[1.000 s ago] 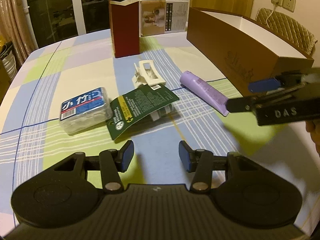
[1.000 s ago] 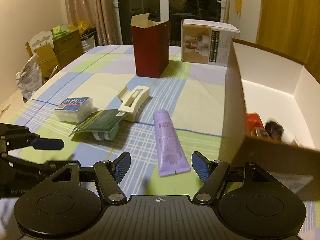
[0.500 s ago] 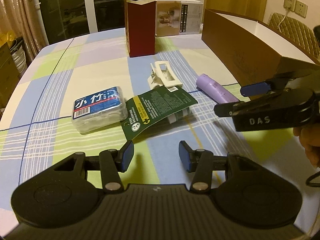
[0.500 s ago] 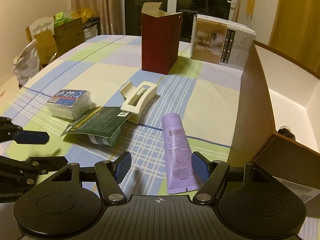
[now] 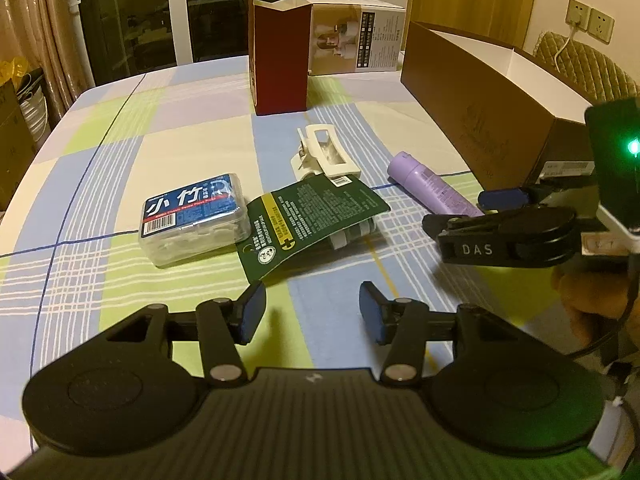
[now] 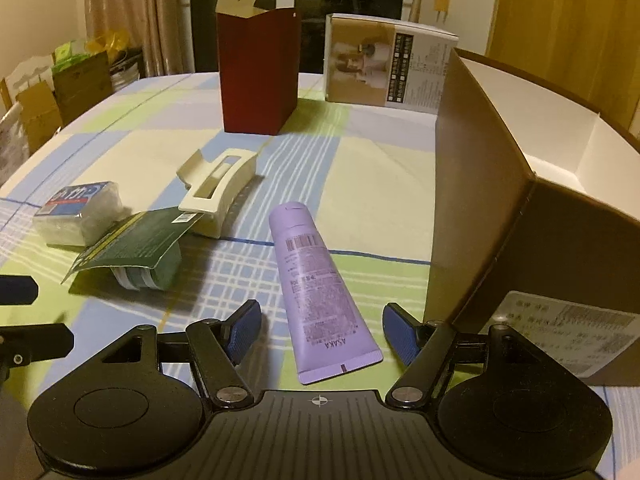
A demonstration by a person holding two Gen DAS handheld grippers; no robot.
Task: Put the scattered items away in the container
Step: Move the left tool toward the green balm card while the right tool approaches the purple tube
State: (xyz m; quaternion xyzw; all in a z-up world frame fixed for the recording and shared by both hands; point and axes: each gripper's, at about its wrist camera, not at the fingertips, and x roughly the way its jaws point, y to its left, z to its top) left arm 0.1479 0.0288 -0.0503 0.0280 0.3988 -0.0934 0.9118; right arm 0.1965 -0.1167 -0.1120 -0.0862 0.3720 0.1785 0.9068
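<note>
A table under a checked cloth [image 6: 380,168] carried four loose items and an open brown cardboard box [image 6: 480,200] along its right edge. The right gripper [image 6: 320,332] hung low over the cloth with its jaws spread wide and empty, the crimped flat end of a purple lotion tube [image 6: 316,280] lying between its blue fingertips [image 6: 244,328]. The tube lay flat just beside the box's near corner, its long axis running from the near edge of the table toward the far edge, cap end pointing away and slightly left.

The left gripper [image 5: 310,314] also hovered with jaws apart and empty, facing a green-carded packet [image 5: 308,220]. A clear dental floss pick box [image 5: 192,216] touched that packet on the left, and a cream hair claw clip [image 5: 324,156] overlapped its far corner.

The likely risks: jaws closing on the thin crimped end could let the soft tube droop or slip out, and the right fingertip sat near the box wall, so a careless lift might knock it.
</note>
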